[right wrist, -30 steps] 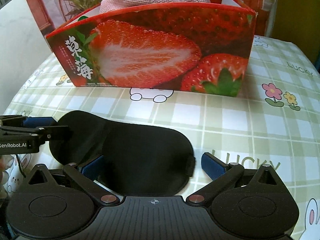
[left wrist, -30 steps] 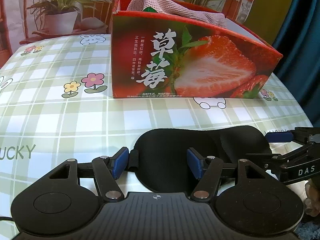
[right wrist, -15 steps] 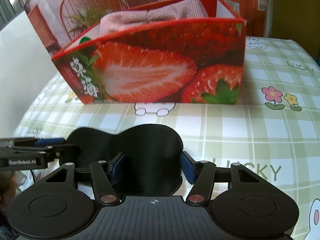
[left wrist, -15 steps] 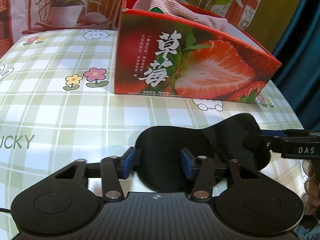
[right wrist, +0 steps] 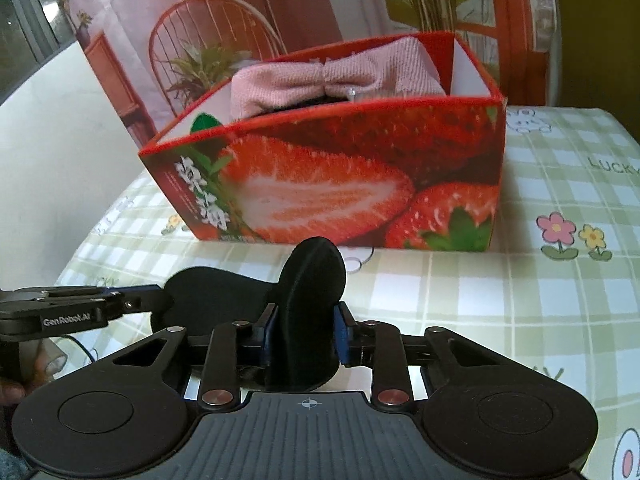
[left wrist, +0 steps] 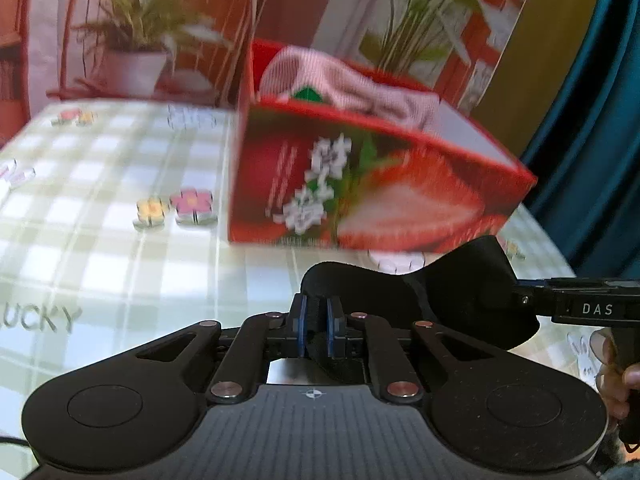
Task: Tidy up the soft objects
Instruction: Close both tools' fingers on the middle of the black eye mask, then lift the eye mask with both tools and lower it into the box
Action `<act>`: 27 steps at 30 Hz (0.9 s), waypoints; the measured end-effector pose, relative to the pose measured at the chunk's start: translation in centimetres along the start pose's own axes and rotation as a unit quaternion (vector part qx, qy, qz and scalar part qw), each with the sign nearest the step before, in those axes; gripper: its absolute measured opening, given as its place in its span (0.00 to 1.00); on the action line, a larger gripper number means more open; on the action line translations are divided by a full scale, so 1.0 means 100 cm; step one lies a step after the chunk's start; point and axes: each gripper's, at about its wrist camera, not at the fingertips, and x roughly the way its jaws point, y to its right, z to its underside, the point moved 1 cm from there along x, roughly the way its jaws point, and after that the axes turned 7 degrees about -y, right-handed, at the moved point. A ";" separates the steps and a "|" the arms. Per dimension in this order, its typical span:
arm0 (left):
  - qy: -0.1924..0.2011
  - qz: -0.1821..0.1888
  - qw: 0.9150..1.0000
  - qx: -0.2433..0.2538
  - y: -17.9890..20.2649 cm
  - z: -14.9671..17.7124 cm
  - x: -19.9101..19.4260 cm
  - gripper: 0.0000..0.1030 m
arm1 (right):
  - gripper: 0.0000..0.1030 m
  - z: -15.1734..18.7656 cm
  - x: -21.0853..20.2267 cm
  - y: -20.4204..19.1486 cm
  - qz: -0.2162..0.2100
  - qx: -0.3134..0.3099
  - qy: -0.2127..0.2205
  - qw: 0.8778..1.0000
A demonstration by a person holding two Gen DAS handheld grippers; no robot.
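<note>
A black sleep mask [left wrist: 460, 292] hangs lifted above the checked tablecloth, held at both ends. My left gripper [left wrist: 317, 330] is shut on its left end. My right gripper [right wrist: 305, 330] is shut on its right end, which stands up folded [right wrist: 312, 280] between the blue pads. Each gripper shows from the side in the other view: the right one [left wrist: 576, 306] and the left one [right wrist: 80, 308]. The red strawberry box [right wrist: 340, 184] stands just behind the mask, open at the top, with a pink knitted cloth [right wrist: 332, 76] inside. The box also shows in the left wrist view [left wrist: 372, 192].
The table has a green checked cloth [right wrist: 560, 312] with flower and rabbit prints. A backdrop with potted plants [left wrist: 136, 52] and a chair stands behind the box. A teal curtain [left wrist: 600, 120] hangs at the right.
Both grippers closed on the ends of the mask and lifted it off the cloth. The mask went from lying flat to bunched and raised, closer to the box.
</note>
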 end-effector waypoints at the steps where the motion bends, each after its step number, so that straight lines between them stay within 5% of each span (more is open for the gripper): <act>1: 0.008 -0.001 1.000 0.001 0.001 -0.002 -0.004 0.10 | 0.25 -0.002 -0.003 0.000 -0.002 -0.001 0.005 1.000; 19: 0.172 -0.018 0.982 0.070 0.036 -0.091 -0.073 0.10 | 0.24 -0.075 -0.081 -0.018 -0.025 -0.081 0.150 0.985; 27: 0.153 -0.026 0.985 0.079 0.045 -0.144 -0.036 0.10 | 0.24 -0.132 -0.069 -0.007 0.010 -0.094 0.173 0.980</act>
